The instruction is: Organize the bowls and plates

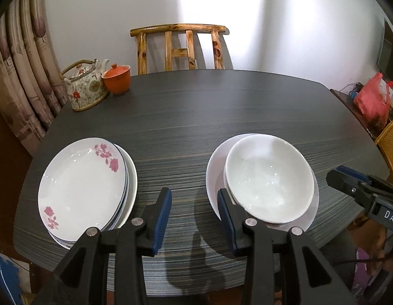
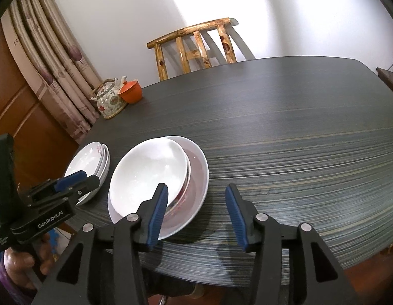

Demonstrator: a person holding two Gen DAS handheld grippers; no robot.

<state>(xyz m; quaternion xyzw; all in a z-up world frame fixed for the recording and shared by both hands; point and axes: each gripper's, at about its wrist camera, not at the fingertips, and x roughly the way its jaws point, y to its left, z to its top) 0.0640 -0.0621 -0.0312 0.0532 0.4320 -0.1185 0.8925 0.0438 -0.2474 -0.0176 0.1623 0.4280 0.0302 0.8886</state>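
Note:
A stack of white plates with pink roses (image 1: 84,185) lies at the near left of the dark table (image 1: 196,117). To its right, white bowls (image 1: 269,178) are nested on a wider white plate (image 1: 213,170). My left gripper (image 1: 194,203) hangs open over bare table between the two stacks, holding nothing. In the right wrist view the bowls (image 2: 150,170) rest off-centre on the wide plate (image 2: 197,178), with the rose plates (image 2: 88,162) behind. My right gripper (image 2: 196,193) is open. Its left finger (image 2: 158,203) overlaps the bowls' near rim, and only the plate's edge and table show between its fingers.
At the far left corner stand a flowered teapot (image 1: 86,89) and an orange lidded cup (image 1: 117,78). A wooden chair (image 1: 180,48) sits behind the table and curtains (image 1: 21,76) hang at left. A red bag (image 1: 373,101) lies on a side surface. The table's near edge is close below both grippers.

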